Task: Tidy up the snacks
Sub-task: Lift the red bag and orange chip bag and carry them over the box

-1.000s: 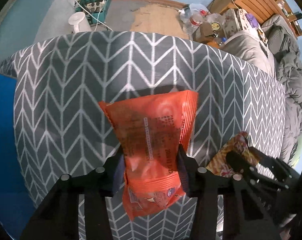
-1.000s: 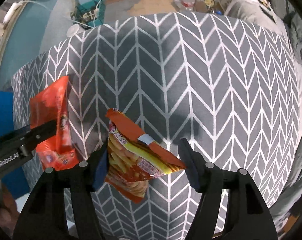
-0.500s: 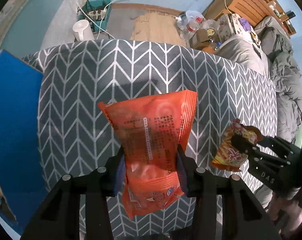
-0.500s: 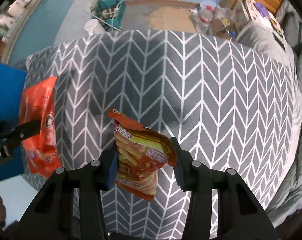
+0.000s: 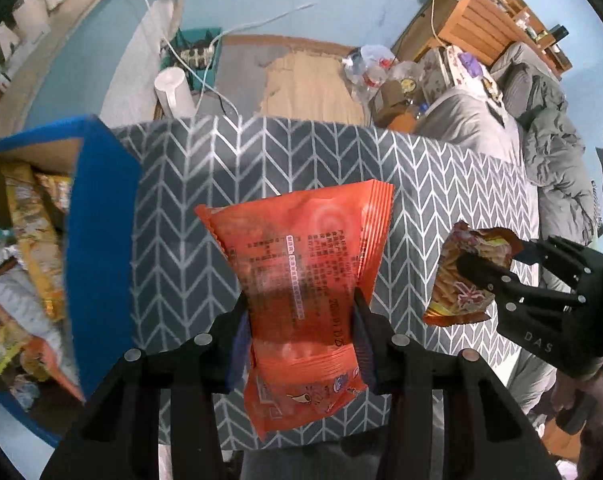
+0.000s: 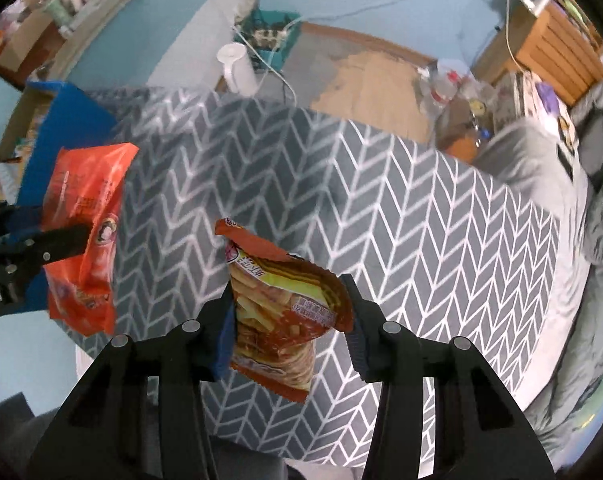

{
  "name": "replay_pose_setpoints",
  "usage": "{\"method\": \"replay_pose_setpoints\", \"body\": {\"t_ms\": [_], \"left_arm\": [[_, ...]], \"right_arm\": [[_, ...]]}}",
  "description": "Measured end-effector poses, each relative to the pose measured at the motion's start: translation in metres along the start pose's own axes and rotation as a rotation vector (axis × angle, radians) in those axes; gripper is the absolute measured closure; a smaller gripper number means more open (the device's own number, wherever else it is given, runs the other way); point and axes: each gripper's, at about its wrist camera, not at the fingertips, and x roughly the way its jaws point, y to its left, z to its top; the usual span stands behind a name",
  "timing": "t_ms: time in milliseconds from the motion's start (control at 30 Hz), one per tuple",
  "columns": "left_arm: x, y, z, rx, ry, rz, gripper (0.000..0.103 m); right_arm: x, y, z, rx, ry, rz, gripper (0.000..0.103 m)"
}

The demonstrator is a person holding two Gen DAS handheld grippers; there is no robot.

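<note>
My left gripper (image 5: 299, 316) is shut on an orange snack bag (image 5: 301, 272) and holds it in the air above the chevron-patterned table (image 5: 205, 200). The bag also shows at the left of the right wrist view (image 6: 83, 232). My right gripper (image 6: 287, 312) is shut on a red and yellow chip bag (image 6: 277, 312), also held above the table; it shows at the right of the left wrist view (image 5: 465, 276). A blue box (image 5: 97, 240) with several snack packs inside stands at the table's left end.
Beyond the table's far edge are a white cup-like object (image 5: 173, 92), a power strip with cables (image 5: 197, 54) and floor clutter (image 5: 381, 76). A grey bed (image 5: 541, 140) lies to the right, with wooden furniture (image 5: 485, 20) behind it.
Both grippers have risen and drawn back with their bags. The right gripper closed onto the chip bag. The blue box with snacks has come into view at the left.
</note>
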Motion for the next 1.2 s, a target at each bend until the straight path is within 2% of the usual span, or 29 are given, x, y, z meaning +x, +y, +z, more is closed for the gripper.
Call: {"method": "replay_pose_setpoints", "body": {"t_ms": [333, 600, 1033, 1200], "left_arm": [[-0.049, 0.033, -0.009, -0.028, -0.087, 0.015, 0.057], [-0.084, 0.073, -0.017, -0.118, -0.147, -0.001, 0.057], [-0.115, 0.156, -0.045, -0.275, -0.201, 0.055, 0.057], [-0.124, 0.191, -0.044, -0.316, -0.219, 0.075, 0.057]], "right_arm": [[-0.027, 0.051, 0.026, -0.108, -0.054, 0.040, 0.058], [-0.038, 0.099, 0.047, -0.191, -0.077, 0.091, 0.058], [-0.041, 0.191, 0.083, -0.341, -0.096, 0.172, 0.058], [-0.034, 0.223, 0.093, -0.372, -0.091, 0.196, 0.058]]}}
